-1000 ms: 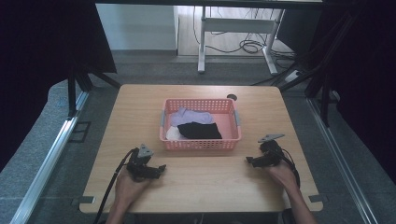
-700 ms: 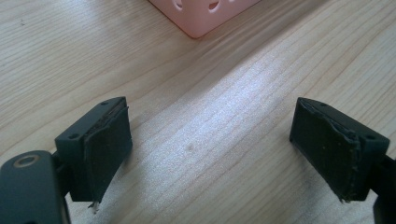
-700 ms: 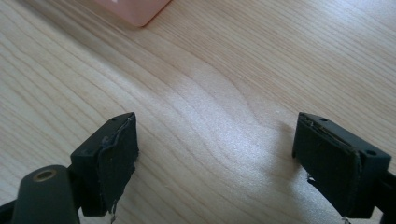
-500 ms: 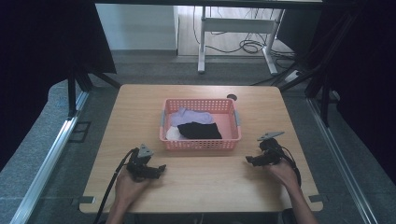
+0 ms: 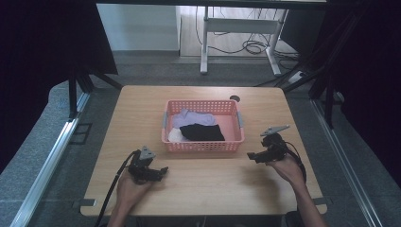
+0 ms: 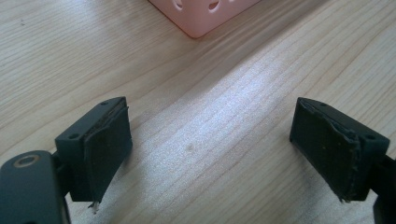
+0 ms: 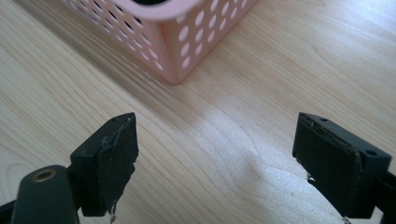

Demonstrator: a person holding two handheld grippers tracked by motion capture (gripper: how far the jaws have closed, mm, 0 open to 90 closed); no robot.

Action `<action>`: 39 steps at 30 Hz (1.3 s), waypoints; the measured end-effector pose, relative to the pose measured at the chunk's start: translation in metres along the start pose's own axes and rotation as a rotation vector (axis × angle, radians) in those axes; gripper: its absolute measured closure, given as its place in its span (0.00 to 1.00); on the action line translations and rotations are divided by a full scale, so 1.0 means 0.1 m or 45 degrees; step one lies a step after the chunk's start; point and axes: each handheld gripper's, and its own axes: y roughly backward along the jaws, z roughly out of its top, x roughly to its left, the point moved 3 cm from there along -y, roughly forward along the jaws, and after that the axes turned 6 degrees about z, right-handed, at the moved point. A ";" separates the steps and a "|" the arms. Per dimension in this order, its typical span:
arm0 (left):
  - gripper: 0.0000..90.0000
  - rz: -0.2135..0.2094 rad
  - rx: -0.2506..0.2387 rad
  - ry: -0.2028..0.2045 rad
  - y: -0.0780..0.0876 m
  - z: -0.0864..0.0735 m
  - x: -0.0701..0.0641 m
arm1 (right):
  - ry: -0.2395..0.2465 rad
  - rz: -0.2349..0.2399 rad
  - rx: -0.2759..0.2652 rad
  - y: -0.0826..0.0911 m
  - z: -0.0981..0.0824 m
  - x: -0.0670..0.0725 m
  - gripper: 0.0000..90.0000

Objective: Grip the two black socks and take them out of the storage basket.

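High view: your left gripper [image 5: 161, 170] sat low over the tabletop [image 5: 208, 184], near the front left, short of the pink basket's [image 5: 203, 145] near left corner. Your right gripper [image 5: 251, 155] sat just off the basket's near right corner, apart from it, with its grey plate up. The basket stood at mid-tabletop, long side toward you. Inside lay a black cloth [image 5: 202, 132] at the near middle, a lavender cloth [image 5: 191, 116] behind it toward the left, and a white cloth [image 5: 175, 135] in the near left corner, touching the black one. Both hands rested on the wood; neither gripper touched the basket.

Left gripper view: your fingers [image 6: 107, 144] were spread wide, released, nothing between them but bare wood grain. The gripper's midpoint [image 6: 210, 154] lay over the tabletop. A corner of the basket [image 6: 201, 18] showed at the top edge, well ahead of the pads.

Right gripper view: fingers [image 7: 116, 154] likewise spread and empty, midpoint [image 7: 215, 158] over bare wood. The basket's perforated corner [image 7: 173, 51] stood ahead and slightly left, nearer here than in the left gripper view, not touched. Pad linings looked frayed at the edges on both grippers.
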 end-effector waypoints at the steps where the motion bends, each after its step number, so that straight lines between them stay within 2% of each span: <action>1: 0.14 0.000 -0.001 0.000 0.00 0.00 0.00 | 0.012 -0.002 0.003 0.03 0.04 0.00 0.16; 15: 0.14 0.000 0.000 -0.003 0.00 0.00 0.00 | 0.020 0.029 0.028 0.19 0.29 0.03 0.16; 23: 0.14 0.000 0.004 -0.011 0.00 0.00 0.01 | 0.042 0.057 0.005 0.28 0.55 0.06 0.16; 25: 0.14 0.000 0.004 -0.011 0.00 0.00 0.01 | 0.044 0.064 -0.006 0.30 0.66 0.08 0.17; 29: 0.14 0.000 0.004 -0.011 0.00 0.00 0.01 | 0.042 0.077 -0.014 0.30 0.78 0.08 0.19; 30: 0.14 0.000 0.004 -0.010 0.00 0.00 0.01 | 0.039 0.082 -0.022 0.29 0.87 0.08 0.20; 33: 0.14 0.000 0.004 -0.010 0.00 0.00 0.01 | 0.034 0.097 -0.035 0.26 0.98 0.09 0.21; 39: 0.14 0.000 0.004 -0.010 0.00 0.00 0.01 | 0.068 0.118 -0.034 0.14 1.19 0.17 0.28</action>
